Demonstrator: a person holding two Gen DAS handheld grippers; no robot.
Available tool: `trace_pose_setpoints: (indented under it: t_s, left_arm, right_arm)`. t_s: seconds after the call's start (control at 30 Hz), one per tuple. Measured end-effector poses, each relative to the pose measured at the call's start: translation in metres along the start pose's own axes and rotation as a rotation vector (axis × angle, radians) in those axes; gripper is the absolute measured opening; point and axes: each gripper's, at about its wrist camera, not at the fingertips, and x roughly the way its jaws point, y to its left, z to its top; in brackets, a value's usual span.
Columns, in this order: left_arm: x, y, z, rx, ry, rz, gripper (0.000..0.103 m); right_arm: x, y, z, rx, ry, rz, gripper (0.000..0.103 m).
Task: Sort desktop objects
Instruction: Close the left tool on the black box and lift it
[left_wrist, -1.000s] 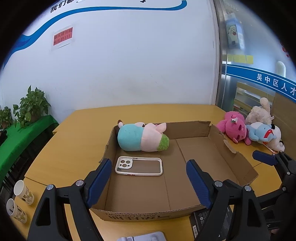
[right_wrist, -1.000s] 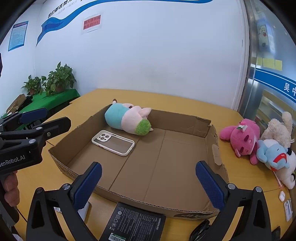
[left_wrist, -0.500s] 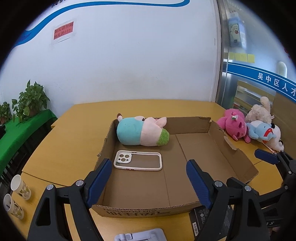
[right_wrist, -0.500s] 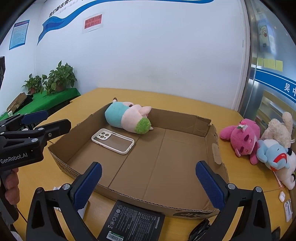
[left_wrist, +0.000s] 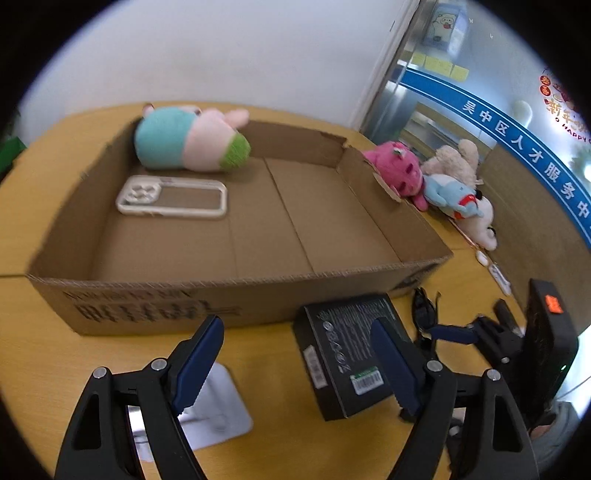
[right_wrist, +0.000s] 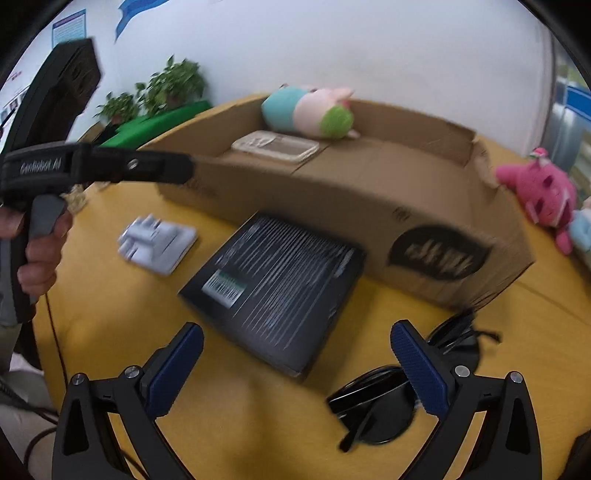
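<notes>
Both tools gape, empty. Right tool (right_wrist: 295, 365) approaching black box (right_wrist: 273, 291); next: straddle, close, move to cardboard tray (right_wrist: 369, 206).

— How many plushies?
— One teal-pink plush (left_wrist: 188, 142) in the cardboard box (left_wrist: 236, 295), plus a pink plush (left_wrist: 397, 171), a blue plush (left_wrist: 452, 194), a cream plush (left_wrist: 454, 162) & a white plush (left_wrist: 484, 225) beside it. 5 total.
— Rest?
— 1 phone case (left_wrist: 171, 195), 1 black carton (left_wrist: 345, 352), 1 pr sunglasses (right_wrist: 388, 402), 1 white stand (right_wrist: 157, 242). Two claws, left claw (left_wrist: 297, 365) & right claw (right_wrist: 297, 371). 2 potted plants (right_wrist: 177, 83), approx; blurry.
</notes>
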Motion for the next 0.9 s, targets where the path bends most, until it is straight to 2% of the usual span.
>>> trace_pose_setpoints:
  t_s: [0.17, 0.27, 0.37, 0.43, 0.53, 0.63, 0.7, 0.77, 0.83, 0.9]
  left_arm:
    - [0.019, -0.002, -0.007, -0.001, 0.038, -0.047, 0.081]
    - [0.033, 0.0, -0.011, -0.005, 0.085, -0.089, 0.08]
    - [0.044, 0.001, -0.016, -0.007, 0.121, -0.141, 0.078]
    - [0.049, 0.002, -0.019, -0.006, 0.14, -0.143, 0.069]
    - [0.051, 0.006, -0.022, -0.045, 0.158, -0.181, 0.064]
    - [0.046, 0.008, -0.024, -0.046, 0.165, -0.166, 0.064]
    - [0.04, 0.012, -0.029, -0.055, 0.18, -0.16, 0.064]
    - [0.031, 0.014, -0.04, -0.071, 0.21, -0.184, 0.059]
    - [0.027, 0.013, -0.047, -0.075, 0.229, -0.19, 0.059]
    - [0.022, 0.012, -0.051, -0.079, 0.21, -0.157, 0.062]
  right_arm:
    - [0.02, 0.008, 0.001, -0.014, -0.001, 0.015, 0.103]
    - [0.028, 0.017, 0.005, -0.031, 0.007, 0.077, 0.102]
    - [0.023, 0.027, 0.004, -0.069, -0.009, 0.177, 0.099]
    - [0.023, 0.026, 0.003, -0.064, -0.014, 0.141, 0.1]
    - [0.035, 0.021, 0.003, -0.056, 0.024, 0.118, 0.1]
    - [0.039, 0.031, 0.001, -0.093, 0.035, 0.1, 0.1]
    - [0.033, 0.035, -0.001, -0.098, 0.024, 0.149, 0.099]
    - [0.02, 0.036, -0.003, -0.103, -0.007, 0.201, 0.098]
    - [0.012, 0.033, -0.007, -0.118, -0.024, 0.184, 0.099]
    - [0.018, 0.03, -0.011, -0.13, 0.007, 0.149, 0.1]
